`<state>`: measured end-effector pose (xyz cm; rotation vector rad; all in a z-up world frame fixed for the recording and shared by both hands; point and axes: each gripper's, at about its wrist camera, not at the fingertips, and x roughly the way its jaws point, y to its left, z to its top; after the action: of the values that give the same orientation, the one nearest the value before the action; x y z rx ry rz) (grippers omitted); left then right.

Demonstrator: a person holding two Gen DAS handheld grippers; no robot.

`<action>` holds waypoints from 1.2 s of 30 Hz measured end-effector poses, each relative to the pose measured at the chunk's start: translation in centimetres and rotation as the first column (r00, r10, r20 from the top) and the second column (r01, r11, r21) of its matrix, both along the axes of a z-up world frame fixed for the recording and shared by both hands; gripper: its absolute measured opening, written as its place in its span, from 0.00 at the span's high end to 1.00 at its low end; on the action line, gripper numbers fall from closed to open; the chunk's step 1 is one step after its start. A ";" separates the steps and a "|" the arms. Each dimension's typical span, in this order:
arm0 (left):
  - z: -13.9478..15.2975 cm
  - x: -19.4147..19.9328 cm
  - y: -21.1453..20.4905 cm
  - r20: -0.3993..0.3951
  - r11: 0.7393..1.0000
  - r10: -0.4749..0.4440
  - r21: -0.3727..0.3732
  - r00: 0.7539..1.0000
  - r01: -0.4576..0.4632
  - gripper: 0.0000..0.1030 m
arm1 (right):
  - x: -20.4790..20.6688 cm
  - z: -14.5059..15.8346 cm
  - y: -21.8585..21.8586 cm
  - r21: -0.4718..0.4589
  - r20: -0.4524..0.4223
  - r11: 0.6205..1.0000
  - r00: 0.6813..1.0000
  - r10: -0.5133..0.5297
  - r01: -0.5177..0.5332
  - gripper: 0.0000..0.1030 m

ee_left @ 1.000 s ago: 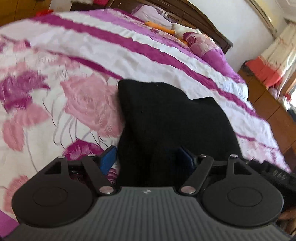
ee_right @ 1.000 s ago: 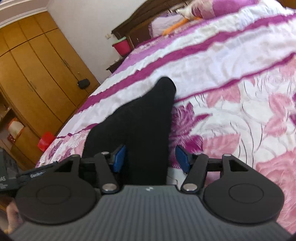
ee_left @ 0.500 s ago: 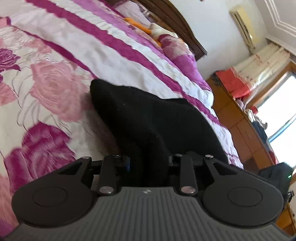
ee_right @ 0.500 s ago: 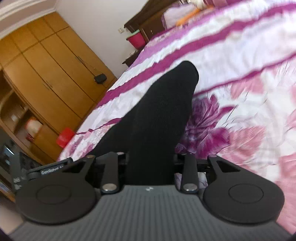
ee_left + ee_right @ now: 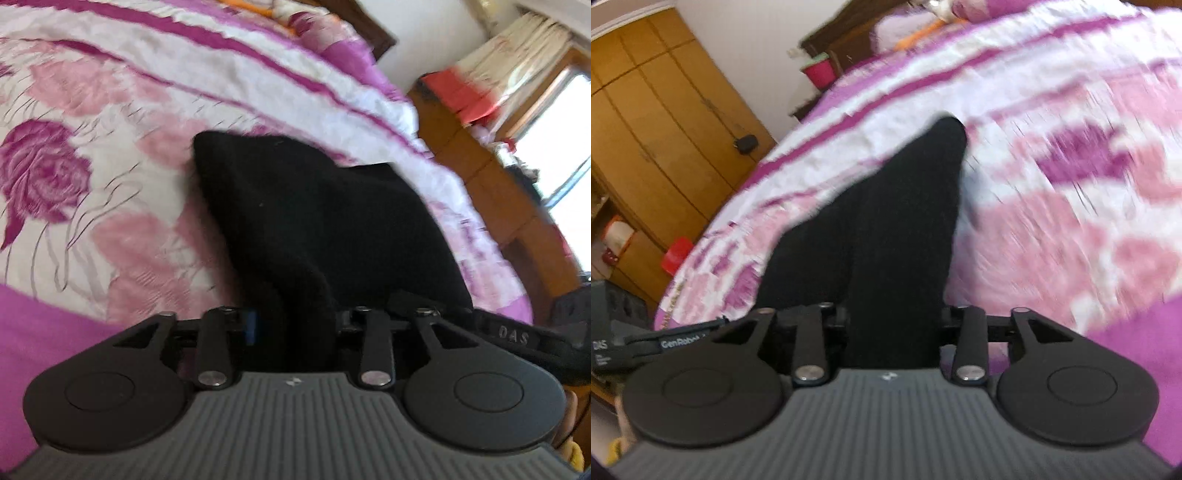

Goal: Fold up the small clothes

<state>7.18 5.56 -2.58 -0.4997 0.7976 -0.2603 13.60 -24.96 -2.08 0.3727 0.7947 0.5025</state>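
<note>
A small black knit garment (image 5: 306,221) lies on the pink and purple floral bedspread (image 5: 92,177). My left gripper (image 5: 295,325) is shut on its near edge, and the cloth rises from the bed into the jaws. My right gripper (image 5: 894,325) is shut on the same black garment (image 5: 897,229) at its other near end, with a narrow tip stretching away across the bed. The fingertips of both grippers are hidden in the black cloth.
The bedspread (image 5: 1071,166) fills most of both views. A dark wooden headboard (image 5: 849,33) and pillows are at the far end. A wooden wardrobe (image 5: 657,122) stands left of the bed. A wooden dresser (image 5: 509,206) and window are on the other side.
Both grippers closed on the black garment's near edge and lifted it. They have pulled back toward the bed's near edge, dragging the cloth along; the views are blurred by motion.
</note>
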 end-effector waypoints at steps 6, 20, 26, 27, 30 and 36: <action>0.3 -0.7 -0.8 0.007 0.995 0.022 0.094 1.000 -0.022 0.49 | -0.7 -1.7 0.7 -0.038 0.041 0.999 0.999 -0.001 0.002 0.47; 5.4 -4.3 -3.9 0.061 0.907 0.056 0.414 0.997 -0.076 0.30 | -5.2 2.9 -0.4 -0.145 0.174 0.984 0.981 -0.082 0.108 0.40; 6.5 -5.0 -5.4 0.072 0.888 0.054 0.452 0.996 -0.081 0.19 | -7.0 4.4 -0.1 -0.154 0.213 0.981 0.973 -0.087 0.121 0.33; 6.6 -5.2 -5.7 0.080 0.878 0.060 0.469 0.995 -0.091 0.18 | -7.3 4.5 0.1 -0.160 0.219 0.979 0.972 -0.086 0.123 0.33; 6.8 -5.8 -6.5 0.105 0.857 0.071 0.502 0.992 -0.114 0.13 | -7.8 4.5 0.4 -0.178 0.222 0.977 0.972 -0.078 0.119 0.33; 6.2 -6.2 -7.1 0.089 0.853 0.081 0.509 0.993 -0.115 0.10 | -8.3 3.4 1.2 -0.209 0.178 0.974 0.982 -0.055 0.093 0.33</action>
<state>1.01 -1.54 3.61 -0.0234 0.7393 0.0387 5.33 -23.78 1.37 0.1537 0.6581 0.3680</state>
